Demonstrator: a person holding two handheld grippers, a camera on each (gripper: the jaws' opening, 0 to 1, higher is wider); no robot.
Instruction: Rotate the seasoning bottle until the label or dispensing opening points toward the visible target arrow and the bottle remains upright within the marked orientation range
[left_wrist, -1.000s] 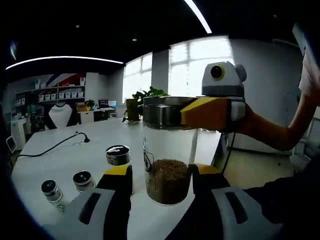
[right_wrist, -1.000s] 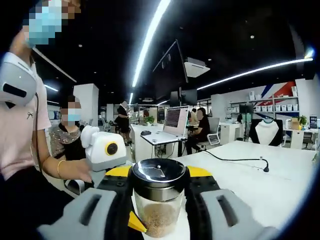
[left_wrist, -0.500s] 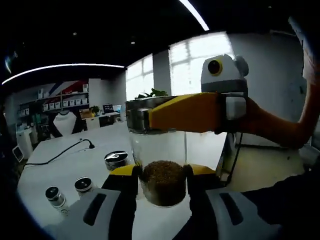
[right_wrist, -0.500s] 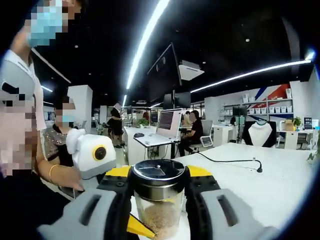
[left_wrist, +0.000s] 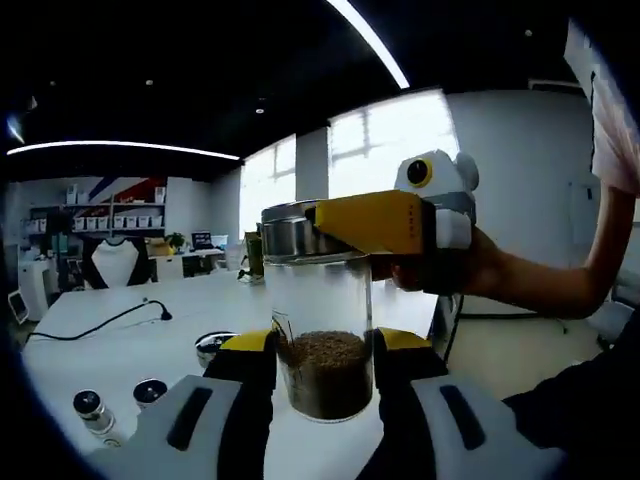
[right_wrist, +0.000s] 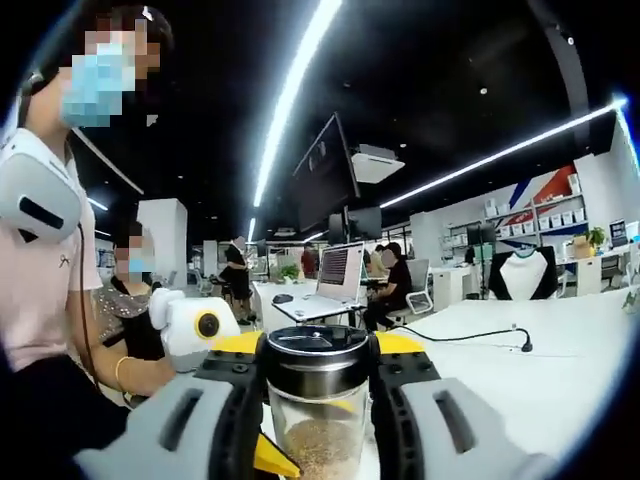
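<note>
- A long white table (left_wrist: 120, 345) runs through the open office, with a black cable (left_wrist: 95, 322) trailing across it.
- The seasoning bottle (left_wrist: 322, 330) stands upright, a clear glass jar with brown grains filling its lower part and a steel lid (right_wrist: 318, 352) on top.
- The left gripper (left_wrist: 322, 360) is clamped on the glass body low down, one jaw on each side at the level of the grains.
- The right gripper (right_wrist: 318, 365) is clamped around the steel lid, its yellow jaw reaching in from the right in the left gripper view.
- Two small shakers (left_wrist: 118, 402) and a round tin (left_wrist: 213, 347) sit on the table, apart from the bottle.
</note>
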